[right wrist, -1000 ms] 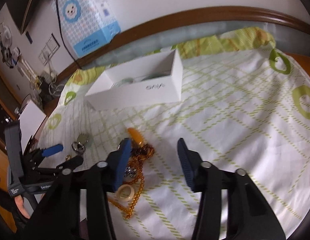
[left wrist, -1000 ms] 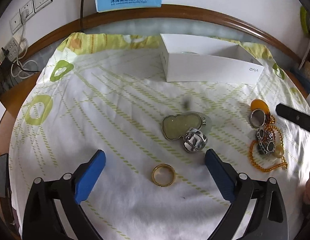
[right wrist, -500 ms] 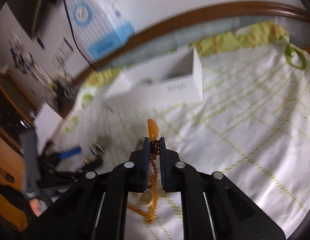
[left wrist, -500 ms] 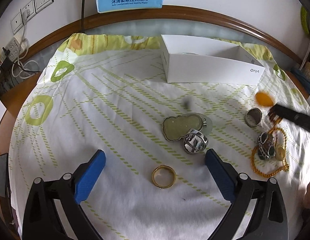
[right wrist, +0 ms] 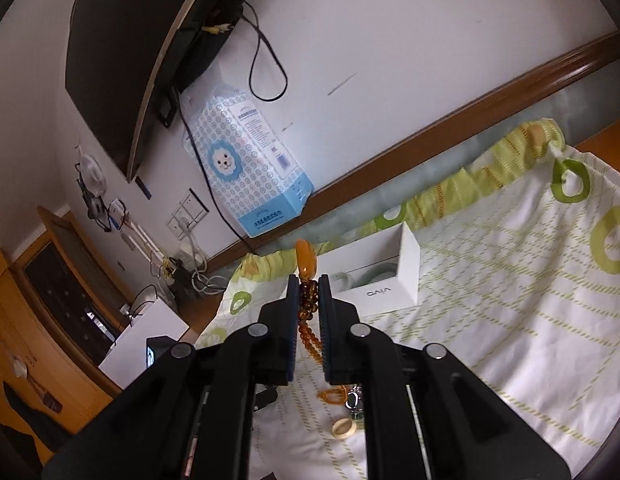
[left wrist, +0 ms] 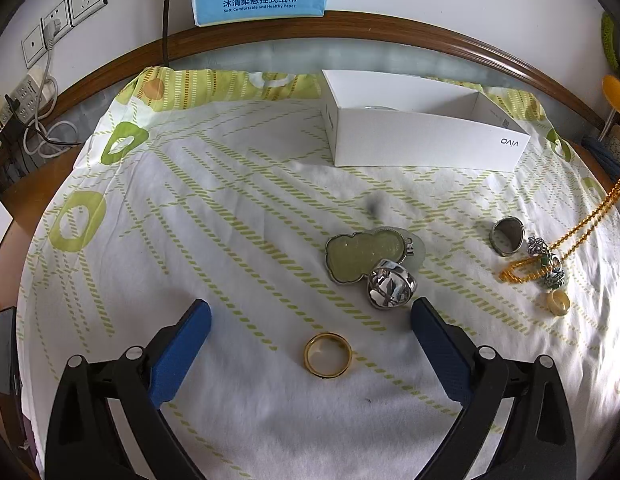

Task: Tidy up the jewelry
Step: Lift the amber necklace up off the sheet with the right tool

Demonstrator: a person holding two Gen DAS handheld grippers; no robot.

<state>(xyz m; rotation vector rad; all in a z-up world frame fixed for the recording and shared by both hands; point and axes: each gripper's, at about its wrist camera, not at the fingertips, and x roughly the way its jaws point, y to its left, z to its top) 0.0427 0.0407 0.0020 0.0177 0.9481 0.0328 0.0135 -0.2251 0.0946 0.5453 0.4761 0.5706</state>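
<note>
The right gripper (right wrist: 308, 286) is clamped on the amber bead necklace (right wrist: 308, 308), its pendant sticking up past the tips with the white box (right wrist: 385, 286) beyond — the strand's lower end trails among the charms (left wrist: 547, 264) well in front of that box. The left gripper (left wrist: 310, 314) hangs spread wide, the gold ring (left wrist: 327, 354) between its fingers.

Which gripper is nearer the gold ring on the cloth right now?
Left. The left gripper hangs open just over the gold ring, which lies between its fingers. The right gripper is raised off to the side, shut on the amber bead necklace.
</note>
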